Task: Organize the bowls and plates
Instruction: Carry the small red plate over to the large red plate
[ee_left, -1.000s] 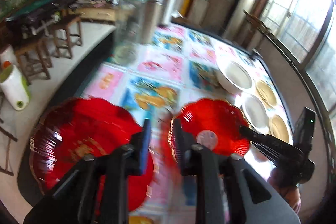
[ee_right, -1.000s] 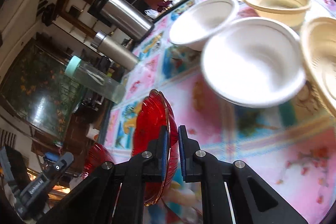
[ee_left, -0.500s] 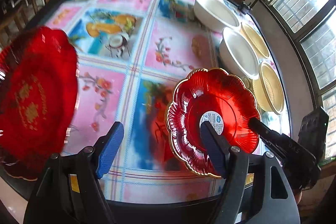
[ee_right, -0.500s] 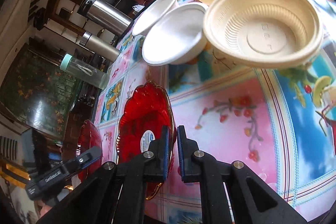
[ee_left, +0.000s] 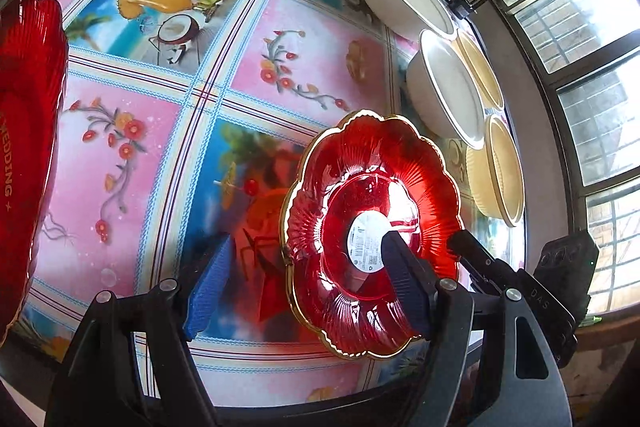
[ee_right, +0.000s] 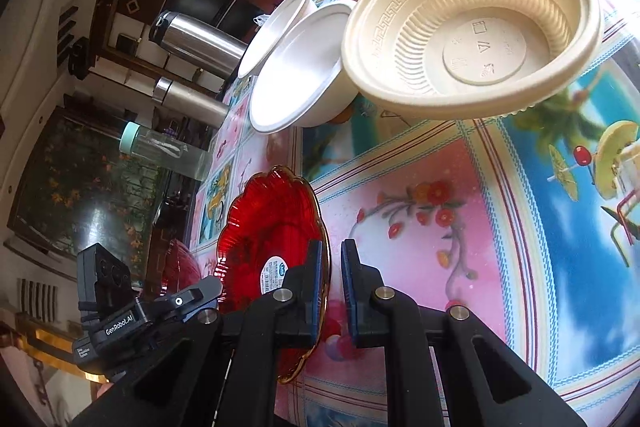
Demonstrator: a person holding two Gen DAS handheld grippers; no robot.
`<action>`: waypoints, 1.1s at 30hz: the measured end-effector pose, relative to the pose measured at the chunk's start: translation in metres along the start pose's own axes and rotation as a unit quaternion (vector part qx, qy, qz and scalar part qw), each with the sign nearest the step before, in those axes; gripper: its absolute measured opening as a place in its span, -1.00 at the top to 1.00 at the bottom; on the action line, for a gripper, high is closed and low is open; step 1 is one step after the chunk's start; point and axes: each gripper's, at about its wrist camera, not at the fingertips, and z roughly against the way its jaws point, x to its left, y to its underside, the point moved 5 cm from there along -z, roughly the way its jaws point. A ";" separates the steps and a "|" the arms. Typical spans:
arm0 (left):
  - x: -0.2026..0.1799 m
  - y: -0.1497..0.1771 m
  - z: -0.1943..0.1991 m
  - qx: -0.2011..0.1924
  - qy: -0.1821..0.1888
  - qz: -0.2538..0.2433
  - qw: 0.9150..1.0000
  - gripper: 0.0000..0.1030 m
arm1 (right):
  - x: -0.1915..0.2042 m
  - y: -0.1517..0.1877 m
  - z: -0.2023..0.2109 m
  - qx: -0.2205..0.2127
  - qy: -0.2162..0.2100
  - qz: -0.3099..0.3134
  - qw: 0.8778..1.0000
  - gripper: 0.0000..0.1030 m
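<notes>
Holding a small red plate (ee_left: 372, 231) above the surface (ee_left: 240, 67), the right gripper (ee_right: 331, 267) fingers clamp its rim; the left gripper (ee_left: 304, 283) fingers stand apart, empty. A larger red plate (ee_left: 28, 131) and four bowls, two white, two cream, look unstacked.

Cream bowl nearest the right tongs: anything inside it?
Nothing: the cream bowl is empty, its ribbed wall and embossed base marks fully exposed. Its near rim hides the tablecloth beneath, so whether another bowl is nested under it cannot be seen.
</notes>
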 end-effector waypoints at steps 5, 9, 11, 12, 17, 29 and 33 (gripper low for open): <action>0.001 0.002 0.003 -0.013 0.007 -0.003 1.000 0.16 | -0.001 0.002 -0.006 0.009 -0.017 0.000 1.000 0.57; -0.003 0.003 0.006 -0.021 0.007 -0.013 1.000 0.44 | -0.001 0.005 -0.010 0.019 -0.046 -0.015 0.999 0.36; -0.004 0.002 0.007 -0.027 0.001 -0.017 0.999 0.56 | 0.001 0.004 -0.008 0.012 -0.038 -0.009 0.999 0.35; -0.003 0.001 0.007 -0.030 -0.001 -0.019 0.999 0.63 | 0.002 0.004 -0.008 0.011 -0.036 -0.007 0.999 0.35; 0.001 0.000 0.003 -0.029 -0.008 -0.021 0.999 0.75 | 0.001 0.004 -0.008 0.015 -0.026 -0.009 0.999 0.35; 0.000 0.002 0.001 -0.041 -0.005 -0.039 0.998 0.89 | 0.001 0.004 -0.011 0.009 0.016 -0.006 1.000 0.89; -0.006 0.002 0.014 -0.054 -0.002 -0.049 0.997 0.90 | 0.006 0.004 -0.004 -0.002 0.013 0.003 1.000 0.89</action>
